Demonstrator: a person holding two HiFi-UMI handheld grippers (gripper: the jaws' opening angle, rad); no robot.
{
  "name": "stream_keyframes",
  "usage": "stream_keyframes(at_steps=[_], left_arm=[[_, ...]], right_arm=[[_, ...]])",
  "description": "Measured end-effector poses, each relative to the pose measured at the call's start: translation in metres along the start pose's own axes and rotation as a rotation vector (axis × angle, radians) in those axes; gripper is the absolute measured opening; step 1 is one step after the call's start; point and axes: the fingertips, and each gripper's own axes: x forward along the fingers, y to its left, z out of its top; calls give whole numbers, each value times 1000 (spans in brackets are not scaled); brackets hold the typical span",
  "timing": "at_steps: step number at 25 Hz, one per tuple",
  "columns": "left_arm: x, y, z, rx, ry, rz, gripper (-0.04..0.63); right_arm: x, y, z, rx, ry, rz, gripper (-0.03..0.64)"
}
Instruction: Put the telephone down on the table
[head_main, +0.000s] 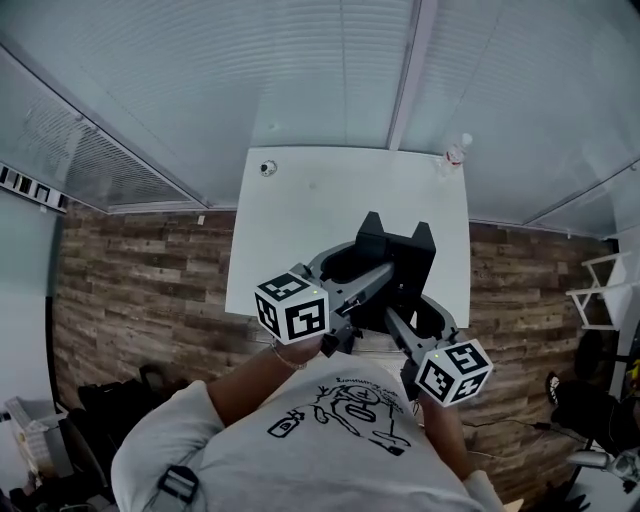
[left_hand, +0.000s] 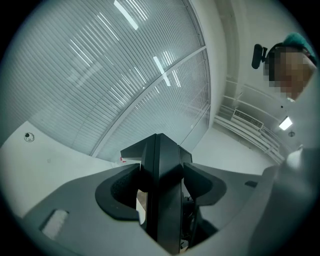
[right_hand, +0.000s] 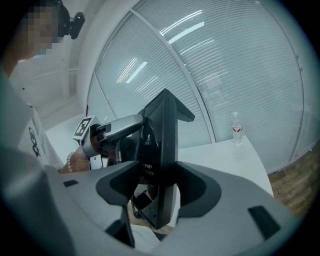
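A black telephone hangs upright over the near edge of the white table, held from both sides. My left gripper is shut on its left side, and my right gripper is shut on its lower right. In the left gripper view the telephone fills the gap of the left gripper, with its edge toward the camera. In the right gripper view the telephone sits pinched in the right gripper, and the left gripper shows behind it.
A plastic bottle stands at the table's far right corner, also visible as the bottle in the right gripper view. A small round object lies at the far left corner. Glass walls with blinds ring the table. A white rack stands at the right.
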Motion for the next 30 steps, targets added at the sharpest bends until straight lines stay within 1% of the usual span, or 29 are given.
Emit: stream_keyframes(at_steps=[8,16,19,22,30], left_arm=[[7,43,39,-16,-20,17,262],[21,70,55,-25,-18,12,262],[23,76,55,-28,-15,20,262],[36,79,54,-36,-11,34,262],[68,71,55,-40,-25,71,262]], right_arm=[[50,-7,30,-11,26,15,221],[77,-21,44,-9,30,8,221],[83,-24,44,-2,32,11,221],[82,-37,47,6,40,21,221],[70,-67,61,4,59,54,221]])
